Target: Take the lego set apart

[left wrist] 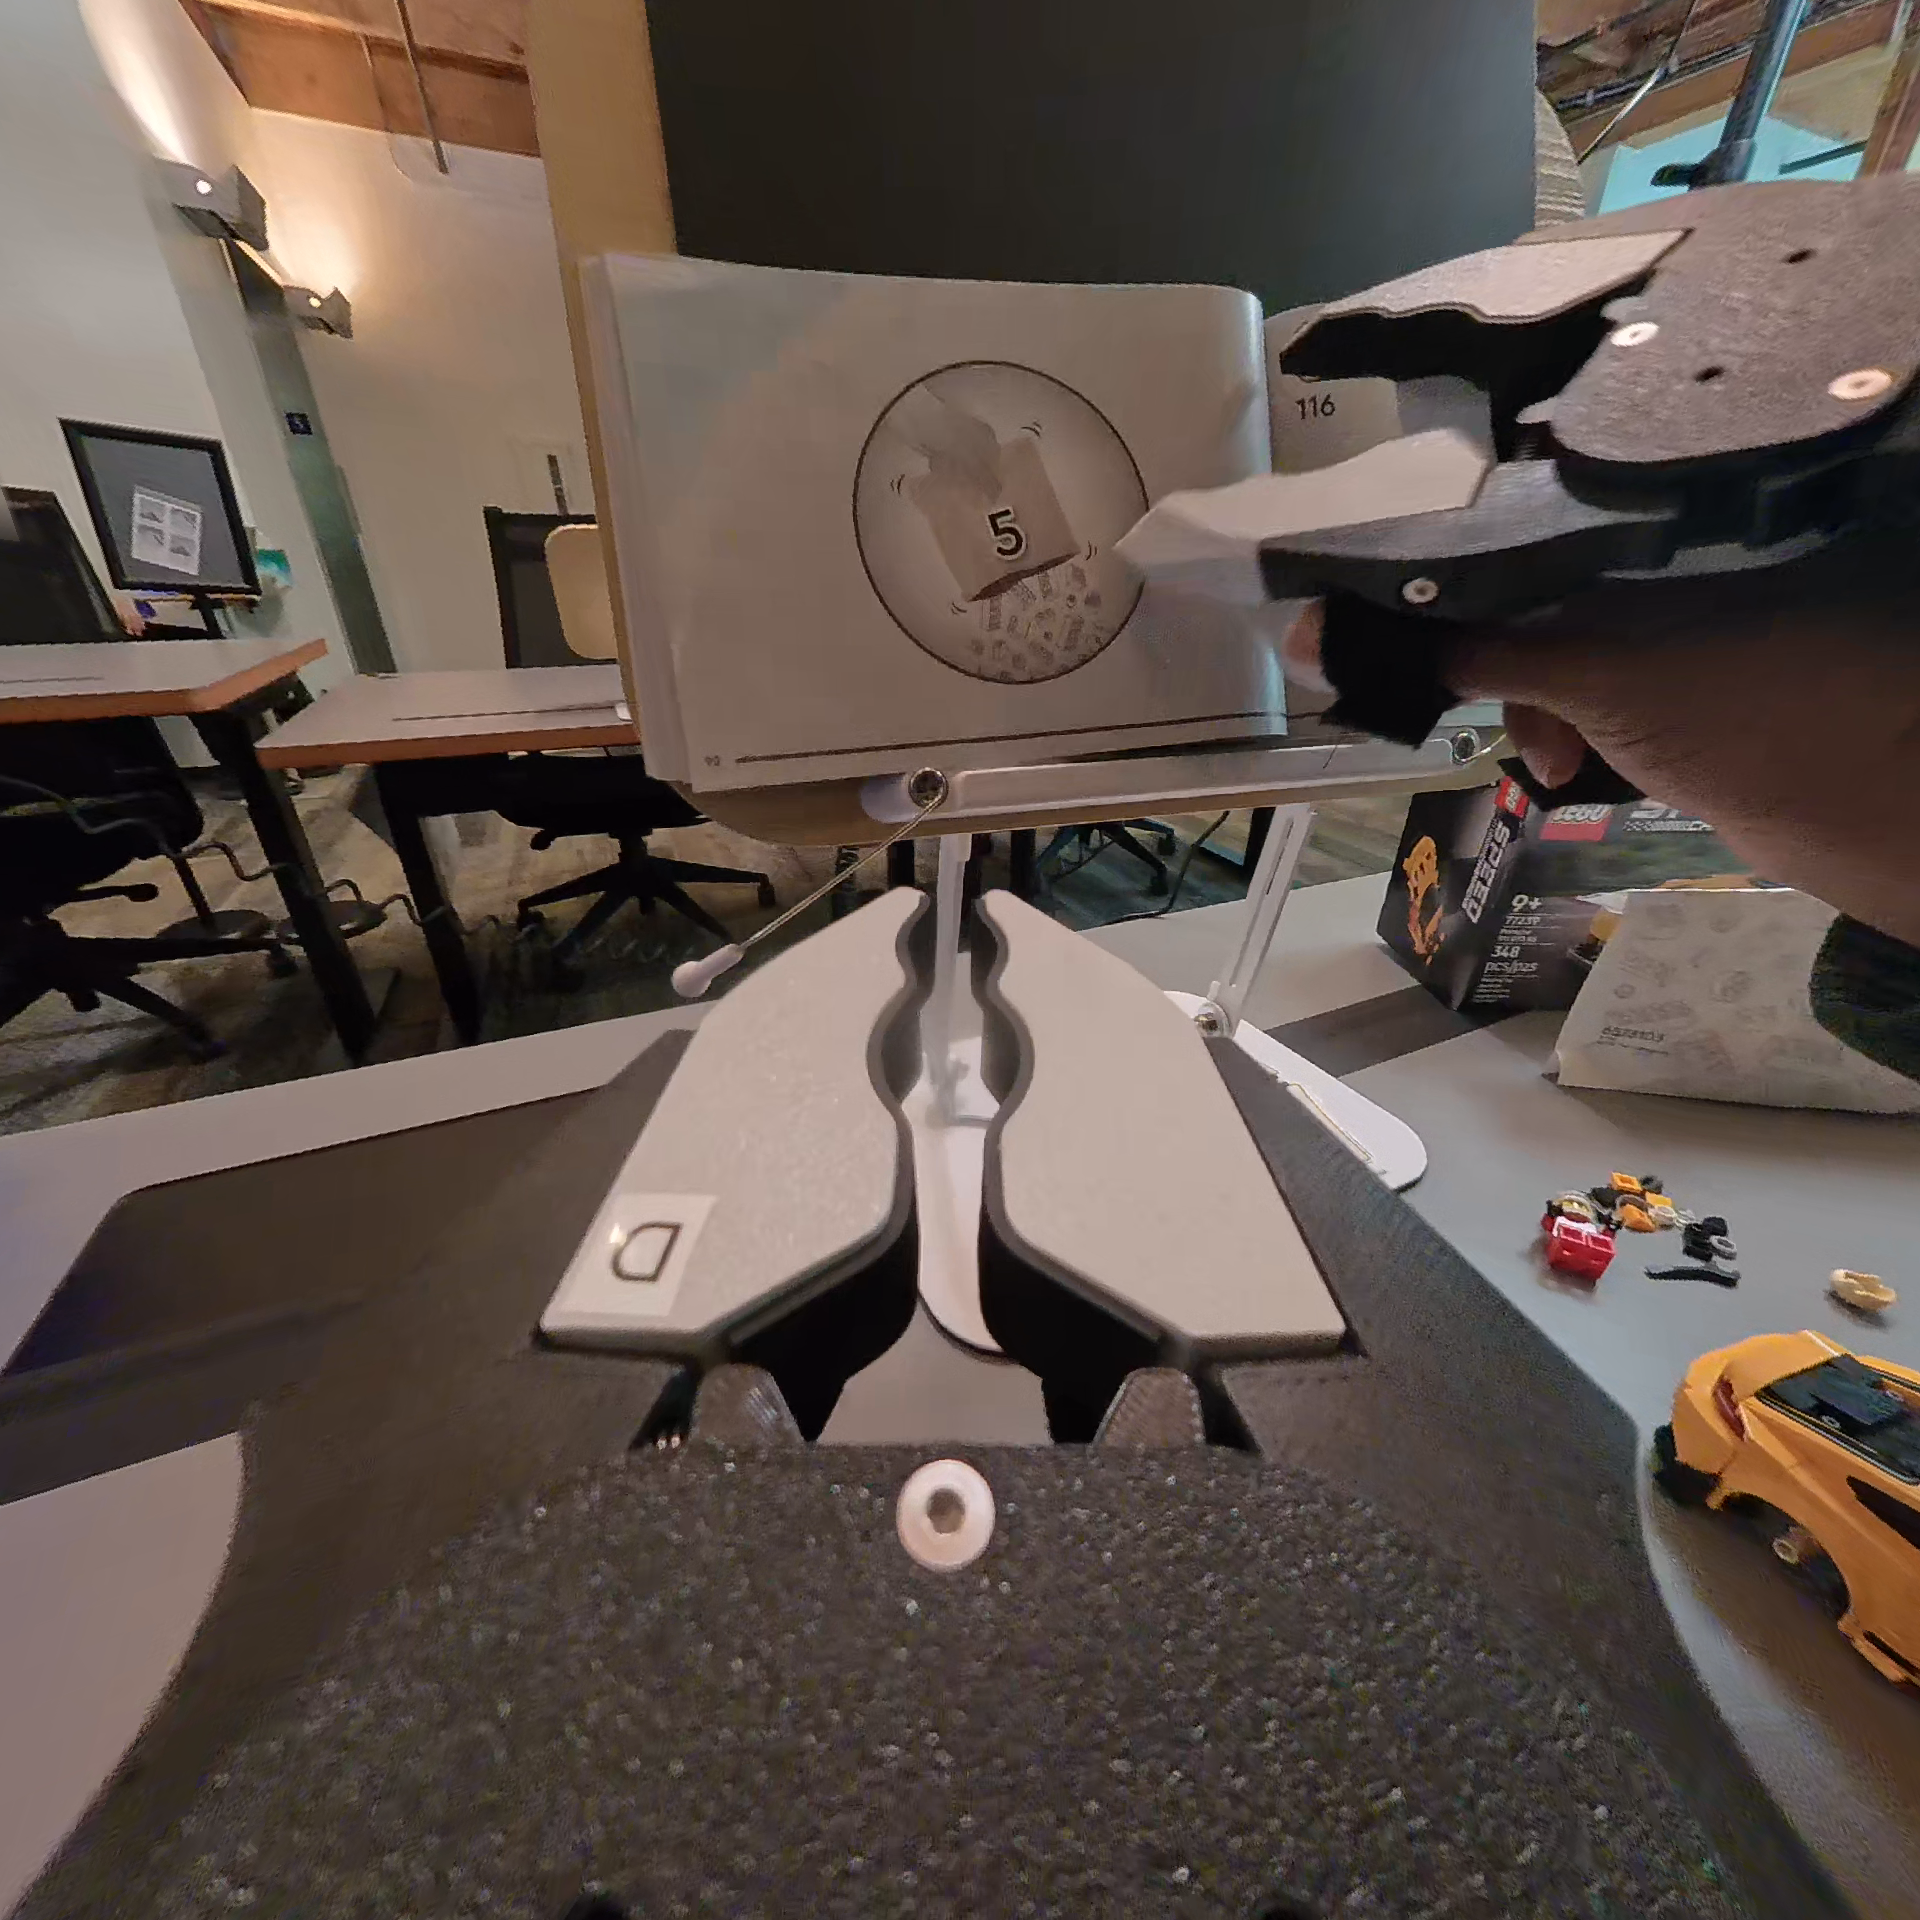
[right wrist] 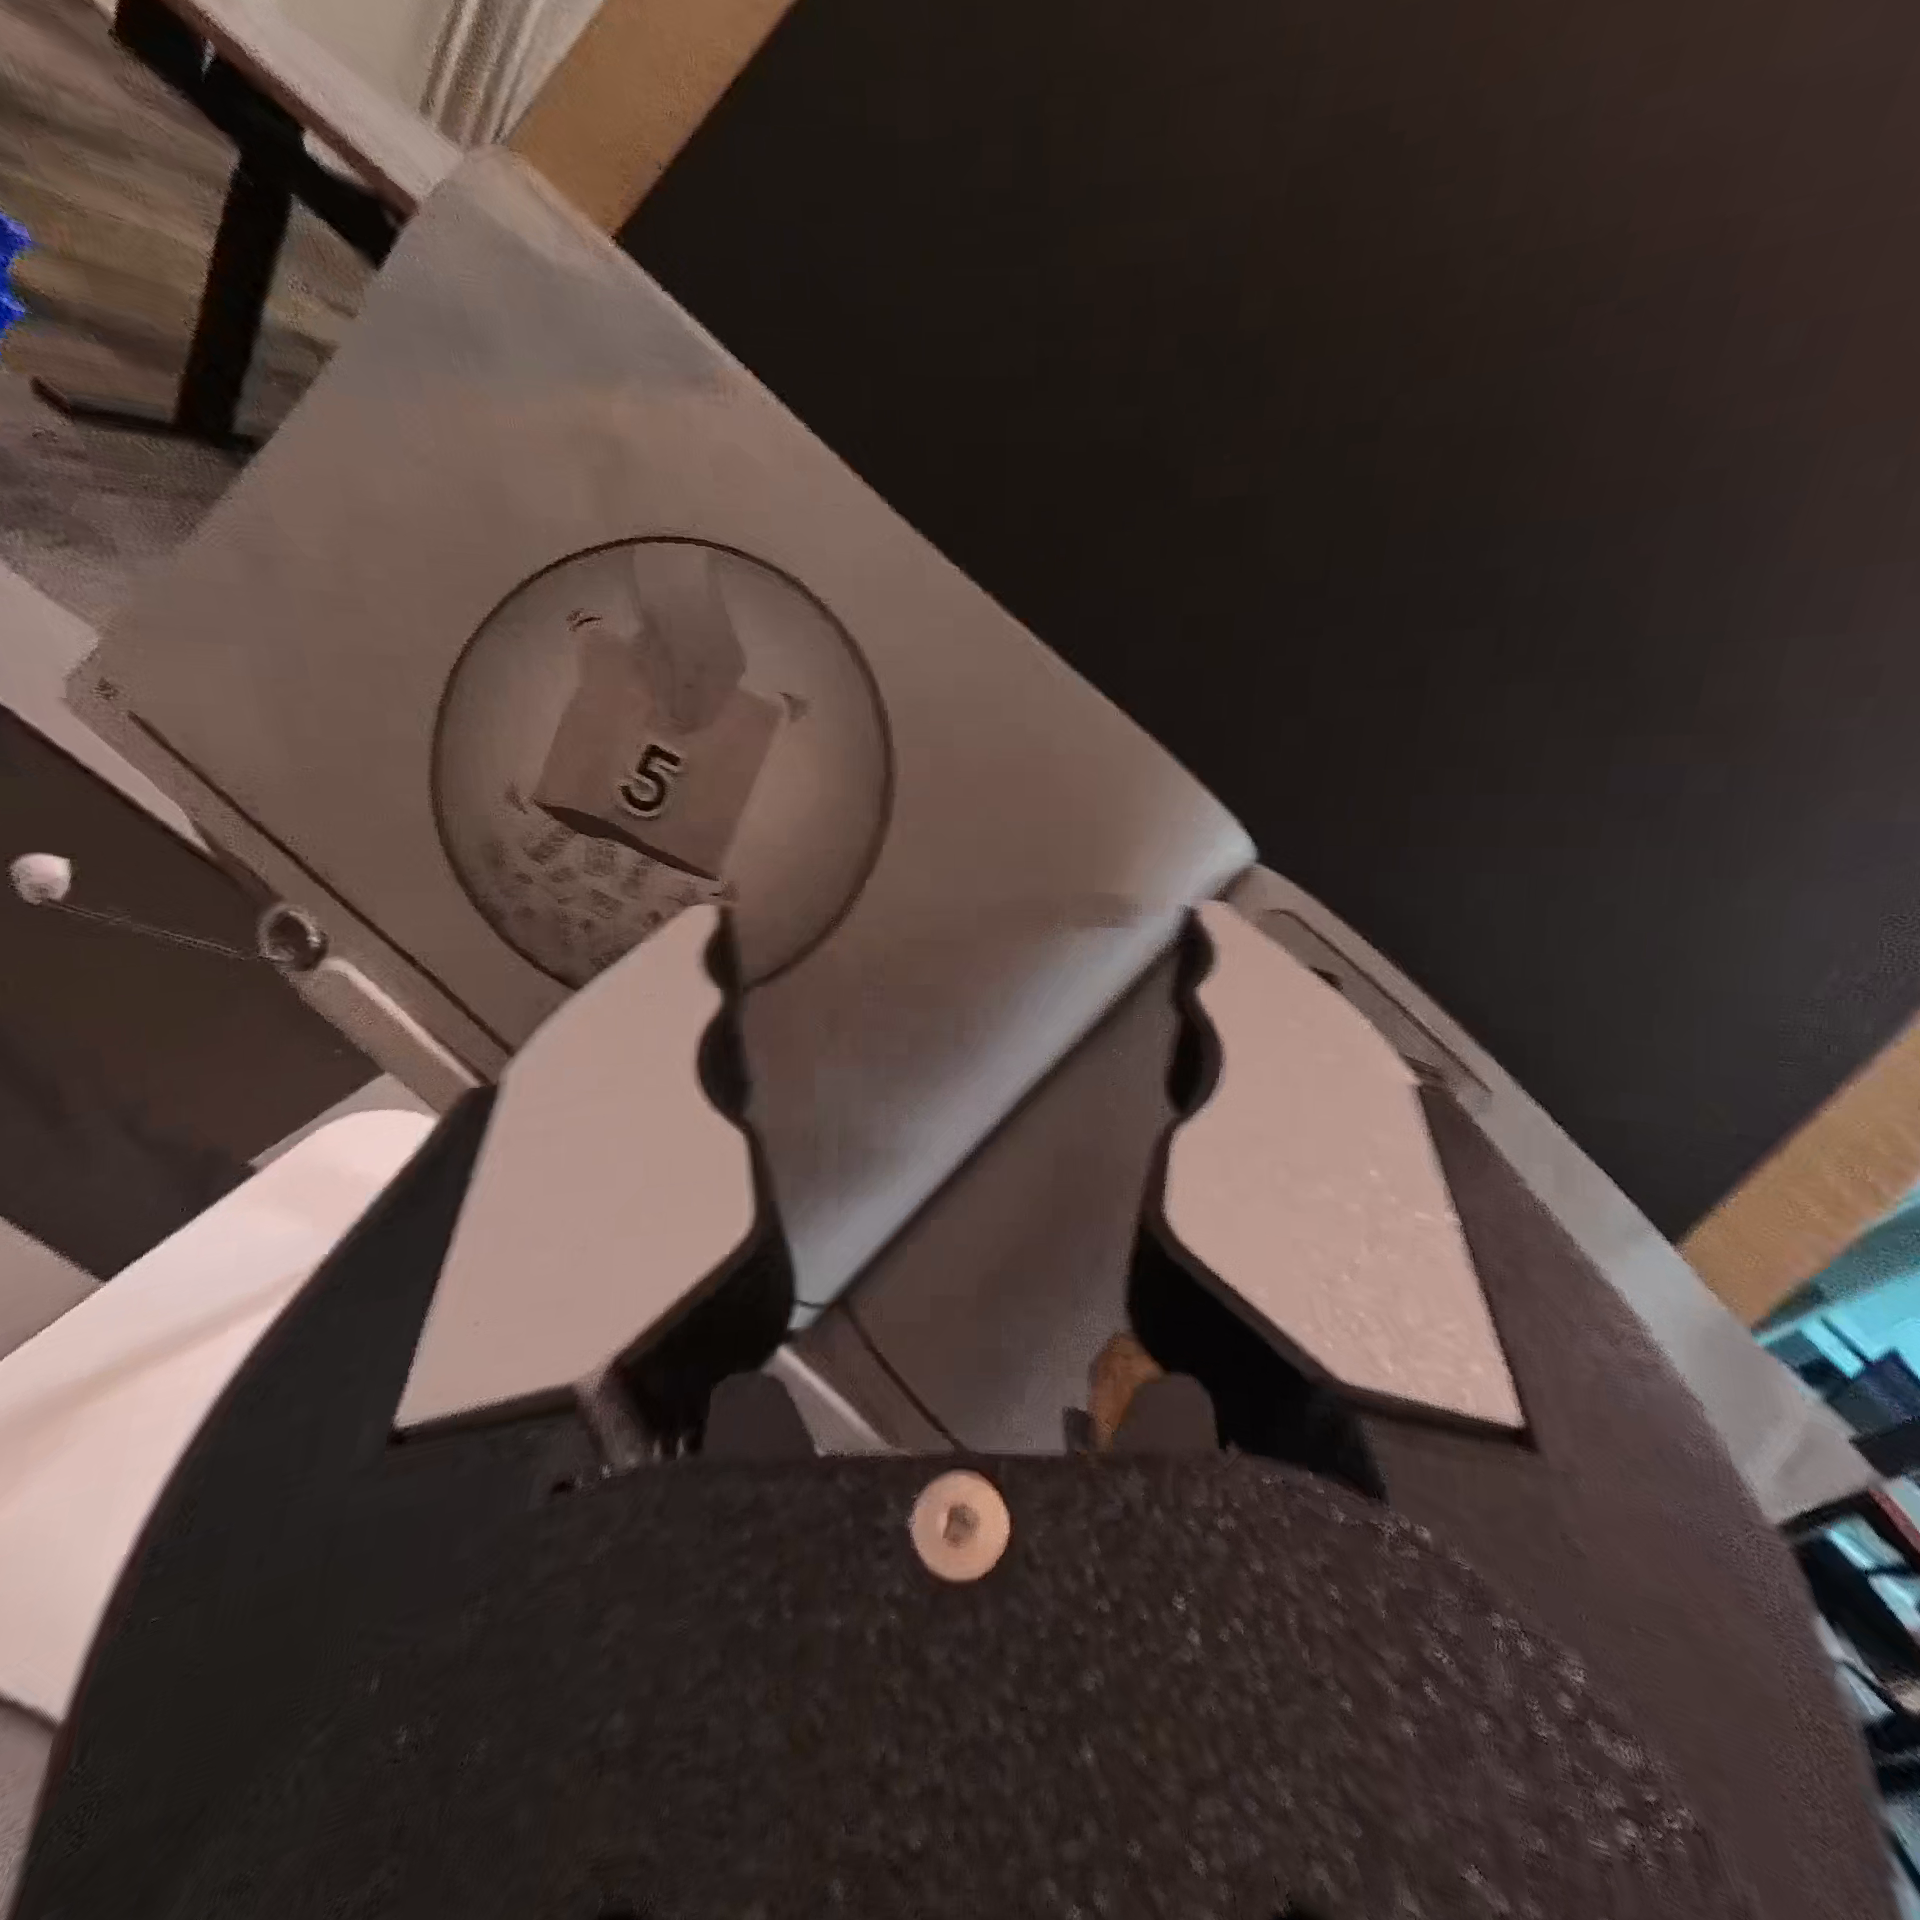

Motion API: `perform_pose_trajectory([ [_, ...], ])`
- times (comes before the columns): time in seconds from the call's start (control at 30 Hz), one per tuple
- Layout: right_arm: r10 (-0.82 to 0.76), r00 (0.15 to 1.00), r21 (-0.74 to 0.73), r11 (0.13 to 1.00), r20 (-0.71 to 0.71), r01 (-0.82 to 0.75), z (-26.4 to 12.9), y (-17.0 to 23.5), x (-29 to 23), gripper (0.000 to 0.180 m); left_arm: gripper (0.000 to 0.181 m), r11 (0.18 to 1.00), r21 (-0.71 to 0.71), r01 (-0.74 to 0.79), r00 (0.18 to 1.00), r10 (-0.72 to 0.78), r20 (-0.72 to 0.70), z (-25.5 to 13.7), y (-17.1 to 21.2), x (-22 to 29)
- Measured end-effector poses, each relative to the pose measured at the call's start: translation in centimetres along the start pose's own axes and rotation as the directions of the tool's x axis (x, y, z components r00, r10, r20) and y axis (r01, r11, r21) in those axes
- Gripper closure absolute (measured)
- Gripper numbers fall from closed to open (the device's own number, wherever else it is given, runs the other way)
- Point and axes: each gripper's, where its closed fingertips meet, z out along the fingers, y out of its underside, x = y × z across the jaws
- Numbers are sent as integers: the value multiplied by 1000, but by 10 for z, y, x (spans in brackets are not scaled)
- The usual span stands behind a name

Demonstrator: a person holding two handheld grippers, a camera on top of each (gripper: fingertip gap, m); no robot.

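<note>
The yellow lego car (left wrist: 1808,1455) sits on the grey table at the right, with some parts off. Several small loose pieces (left wrist: 1621,1226) lie beyond it. My left gripper (left wrist: 951,909) is shut and empty, held above the table and pointing at the stand's foot. My right gripper (left wrist: 1210,452) is open and raised at the right side of the instruction booklet (left wrist: 935,520). In the right wrist view the open gripper (right wrist: 956,914) frames the booklet's (right wrist: 665,769) fold and holds nothing. The car is not in that view.
The booklet rests on a white stand (left wrist: 1299,1081) in the middle of the table, with a thin page clip (left wrist: 810,894). A lego box (left wrist: 1486,894) and a white paper bag (left wrist: 1725,997) stand at the far right. Desks and office chairs (left wrist: 623,852) are beyond the table. My left tips are roughly 25 cm from the yellow lego car (left wrist: 1808,1455).
</note>
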Motion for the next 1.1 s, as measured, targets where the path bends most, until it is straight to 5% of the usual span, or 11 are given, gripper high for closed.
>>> perform_pose_trajectory([
  [0.1,-32,999,-71,997,-3,32,11,0,-14,72,176,1000,-12,-29,999,29,18,-1,1,1],
  [0.17,-57,998,-92,994,-33,53,19,3,-14,71,177,998,-18,-57,998,57,33,-2,0,1],
  [0.4,-51,995,-21,999,-88,49,12,5,4,105,177,998,-15,-62,998,63,13,-3,-2,2],
  [1.1,94,995,107,990,-15,-92,-29,24,48,144,167,998,-57,-28,992,21,-127,13,-2,34],
])
